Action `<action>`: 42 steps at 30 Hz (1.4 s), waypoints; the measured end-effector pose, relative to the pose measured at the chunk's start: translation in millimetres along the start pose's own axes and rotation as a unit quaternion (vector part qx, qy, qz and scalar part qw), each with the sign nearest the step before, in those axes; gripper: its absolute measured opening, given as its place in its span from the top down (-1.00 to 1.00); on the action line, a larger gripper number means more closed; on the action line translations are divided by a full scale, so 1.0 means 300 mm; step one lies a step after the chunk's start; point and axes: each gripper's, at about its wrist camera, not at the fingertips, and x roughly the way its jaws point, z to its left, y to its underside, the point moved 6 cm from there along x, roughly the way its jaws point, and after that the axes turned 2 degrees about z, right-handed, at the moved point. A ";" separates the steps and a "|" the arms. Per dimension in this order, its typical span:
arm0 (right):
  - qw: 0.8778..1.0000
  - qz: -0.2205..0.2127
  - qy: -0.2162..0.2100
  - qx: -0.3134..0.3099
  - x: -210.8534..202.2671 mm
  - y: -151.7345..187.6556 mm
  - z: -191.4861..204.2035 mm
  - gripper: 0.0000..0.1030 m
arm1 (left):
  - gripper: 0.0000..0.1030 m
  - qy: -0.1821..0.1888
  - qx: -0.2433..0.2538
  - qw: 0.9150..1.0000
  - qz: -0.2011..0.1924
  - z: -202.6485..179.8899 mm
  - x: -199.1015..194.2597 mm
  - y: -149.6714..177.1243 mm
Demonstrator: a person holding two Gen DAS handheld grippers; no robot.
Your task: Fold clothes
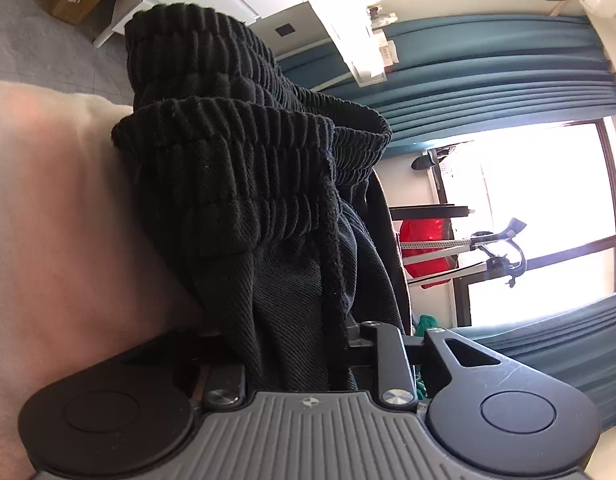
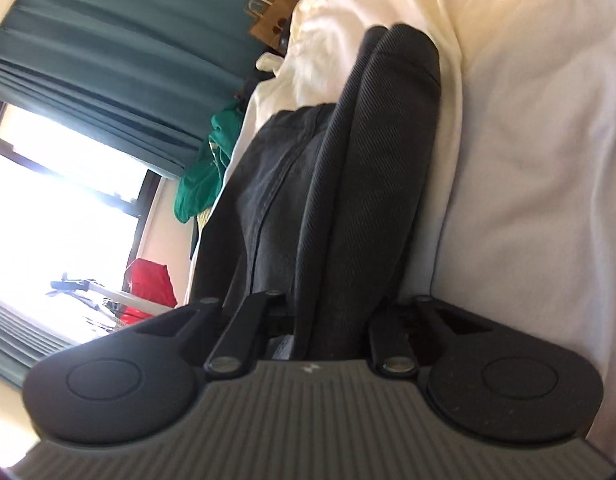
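Teal curtains (image 1: 488, 60) beside bright window (image 1: 548, 200)

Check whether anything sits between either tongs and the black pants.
Nothing visible does. The left tongs are already shut on the black pants below the ribbed waistband; the right tongs grip a fold of them against the cream bedding.
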 end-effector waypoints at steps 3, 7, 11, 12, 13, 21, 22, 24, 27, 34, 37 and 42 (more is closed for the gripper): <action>0.999 -0.024 0.005 -0.031 -0.036 -0.008 0.041 0.77 | 0.69 0.006 0.013 1.000 -0.017 -0.016 -0.079 0.013; 0.999 -0.024 -0.002 -0.040 -0.113 -0.033 0.061 0.78 | 0.72 0.027 0.042 0.998 -0.034 -0.092 -0.183 0.019; 1.000 -0.008 0.009 -0.019 -0.207 -0.057 0.017 0.78 | 0.73 0.042 0.025 0.998 -0.033 -0.133 -0.279 0.026; 1.000 -0.003 0.013 -0.004 -0.235 -0.059 -0.002 0.78 | 0.73 0.042 0.024 0.998 -0.031 -0.137 -0.310 0.027; 1.000 0.003 0.016 0.010 -0.262 -0.060 -0.020 0.78 | 0.73 0.038 0.025 0.998 -0.031 -0.135 -0.352 0.029; 0.994 0.055 0.034 0.091 -0.524 -0.030 -0.127 0.78 | 0.73 0.009 0.032 0.999 -0.032 -0.062 -0.630 0.015; 0.992 0.064 0.035 0.098 -0.549 -0.028 -0.141 0.78 | 0.72 0.006 0.026 0.999 -0.034 -0.029 -0.685 0.025; 0.992 0.073 0.037 0.096 -0.598 -0.022 -0.166 0.77 | 0.72 -0.002 0.013 0.999 -0.031 0.056 -0.829 0.048; 0.988 0.090 0.043 0.117 -0.624 -0.005 -0.204 0.77 | 0.72 -0.015 -0.002 1.000 -0.020 0.123 -0.935 0.051; 0.981 0.127 0.039 0.140 -0.580 -0.005 -0.272 0.70 | 0.67 -0.060 0.053 0.996 -0.024 0.099 -0.927 0.066; 0.979 0.107 0.026 0.174 -0.567 -0.021 -0.302 0.52 | 0.64 -0.064 0.044 0.997 -0.029 0.114 -0.940 0.075; 0.980 0.085 0.004 0.178 -0.527 -0.051 -0.331 0.45 | 0.59 -0.094 0.076 0.992 -0.042 0.109 -0.926 0.081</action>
